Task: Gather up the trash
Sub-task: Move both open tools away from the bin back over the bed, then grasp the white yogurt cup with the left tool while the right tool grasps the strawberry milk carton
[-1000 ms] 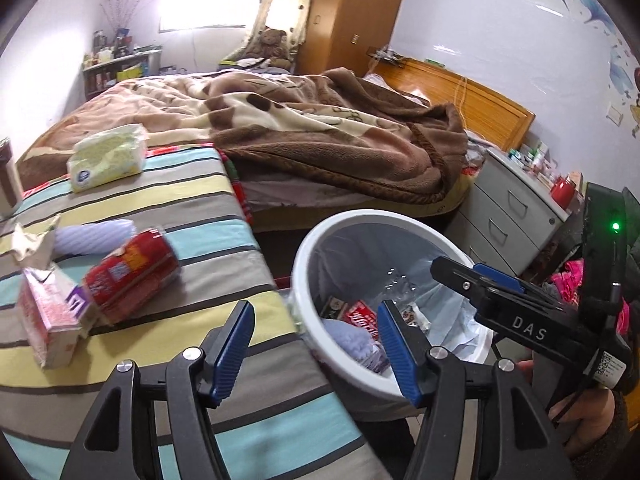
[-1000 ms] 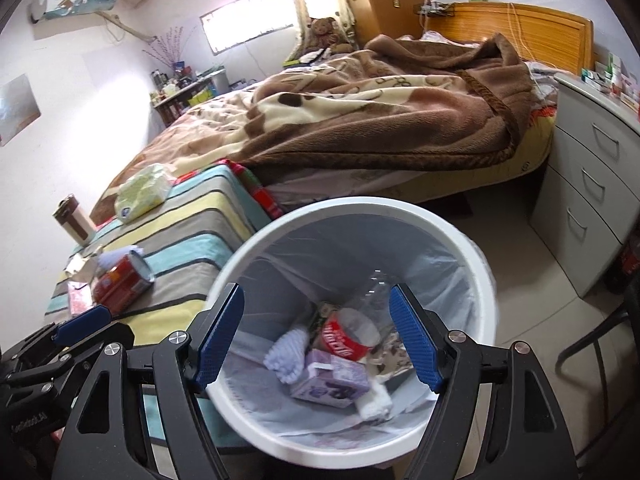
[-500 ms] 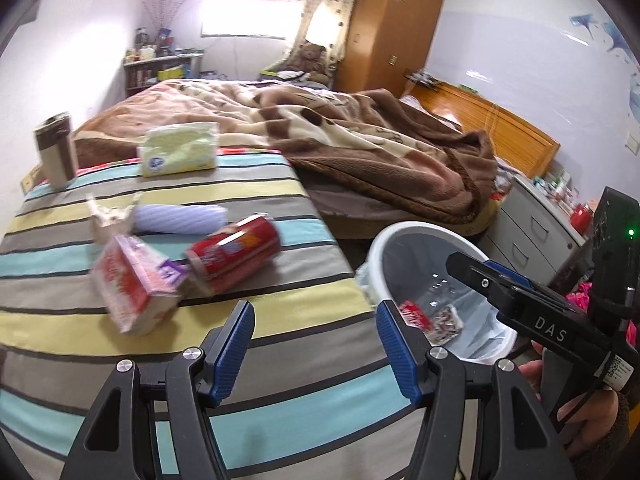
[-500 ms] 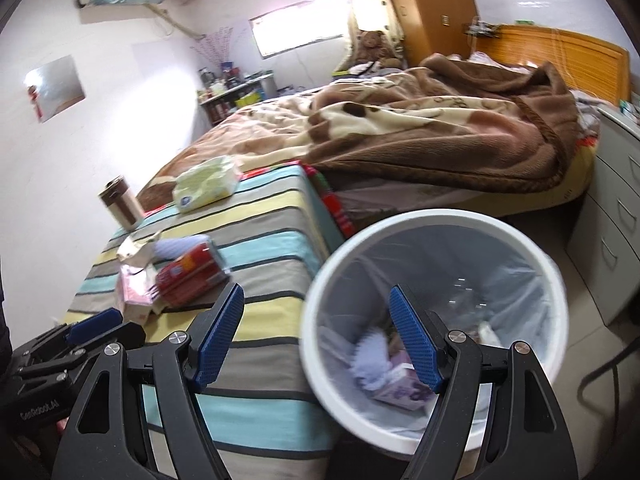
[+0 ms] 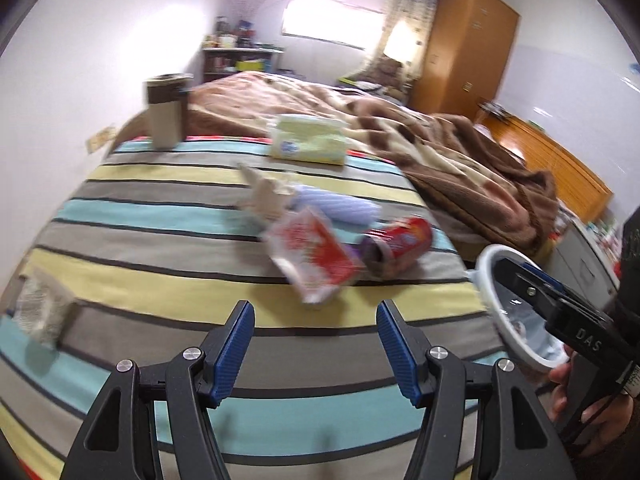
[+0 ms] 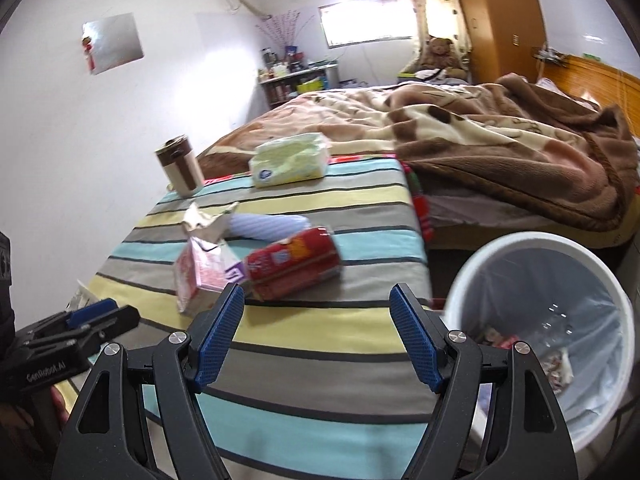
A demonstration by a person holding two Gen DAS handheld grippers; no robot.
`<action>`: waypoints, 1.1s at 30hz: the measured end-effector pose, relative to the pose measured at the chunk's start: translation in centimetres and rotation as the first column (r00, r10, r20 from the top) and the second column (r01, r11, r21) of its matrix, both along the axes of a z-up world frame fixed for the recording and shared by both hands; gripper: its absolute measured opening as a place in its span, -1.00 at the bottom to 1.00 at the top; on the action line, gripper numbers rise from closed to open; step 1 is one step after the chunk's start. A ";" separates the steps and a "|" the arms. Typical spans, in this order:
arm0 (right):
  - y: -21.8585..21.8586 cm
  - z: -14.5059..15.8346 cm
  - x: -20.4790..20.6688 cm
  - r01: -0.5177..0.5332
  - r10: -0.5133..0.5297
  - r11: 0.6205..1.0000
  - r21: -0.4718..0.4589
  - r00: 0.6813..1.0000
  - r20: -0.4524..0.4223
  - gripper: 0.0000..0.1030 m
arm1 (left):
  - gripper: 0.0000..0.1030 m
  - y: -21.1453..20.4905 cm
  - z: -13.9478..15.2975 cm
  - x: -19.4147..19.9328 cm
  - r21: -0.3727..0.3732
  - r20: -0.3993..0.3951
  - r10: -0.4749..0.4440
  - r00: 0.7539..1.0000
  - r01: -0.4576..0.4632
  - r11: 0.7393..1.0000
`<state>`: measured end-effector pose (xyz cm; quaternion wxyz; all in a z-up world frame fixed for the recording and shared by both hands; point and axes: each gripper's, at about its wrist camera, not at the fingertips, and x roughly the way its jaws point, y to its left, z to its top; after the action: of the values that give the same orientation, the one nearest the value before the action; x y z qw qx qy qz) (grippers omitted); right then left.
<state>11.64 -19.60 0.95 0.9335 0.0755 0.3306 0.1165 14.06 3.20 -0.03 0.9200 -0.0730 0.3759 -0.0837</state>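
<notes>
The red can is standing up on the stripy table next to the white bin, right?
Not quite. The red can is lying on its side, not standing, on the stripy table next to the white bin. The right wrist view shows it.

striped cloth cover [image 6: 360, 200] ahead of right gripper [image 6: 316, 336] looked matt, woven. red can [image 6: 294, 266] glossy. bin [image 6: 532, 242] smooth white plastic, clear film liner.
</notes>
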 end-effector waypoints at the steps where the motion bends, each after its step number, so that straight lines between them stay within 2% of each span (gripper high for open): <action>1: 0.4 0.0 0.1 -0.007 0.007 1.000 -0.005 1.000 -0.001 0.49 | 0.23 0.7 0.0 0.1 0.002 0.001 0.015 1.000 -0.015 1.000; 10: 5.4 0.1 1.6 -0.102 0.101 0.995 -0.024 0.995 -0.015 0.49 | 0.23 7.4 -0.6 -0.3 0.009 -0.007 0.145 0.989 -0.145 0.989; 22: 10.0 -1.2 3.9 -0.174 0.168 0.979 -0.104 0.984 -0.067 0.49 | 0.23 15.0 -1.6 -0.9 0.044 -0.023 0.303 0.953 -0.302 0.952; 27: 11.1 -1.6 4.3 -0.185 0.175 0.972 -0.146 0.981 -0.079 0.49 | 0.39 17.3 -2.4 -0.9 0.064 -0.042 0.329 0.943 -0.326 0.943; 30: 11.7 -1.7 4.3 -0.194 0.183 0.968 -0.160 0.980 -0.084 0.49 | 0.40 17.8 -2.7 -0.8 0.095 -0.040 0.339 0.940 -0.334 0.938; 33: 12.2 -1.9 4.5 -0.199 0.186 0.964 -0.174 0.979 -0.090 0.52 | 0.40 18.3 -2.7 -0.9 0.094 -0.040 0.338 0.940 -0.334 0.938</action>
<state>16.17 -7.35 -0.91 0.9081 -0.0386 0.3793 0.1730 13.21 21.47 -2.77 0.9123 -0.0990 0.3863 0.0927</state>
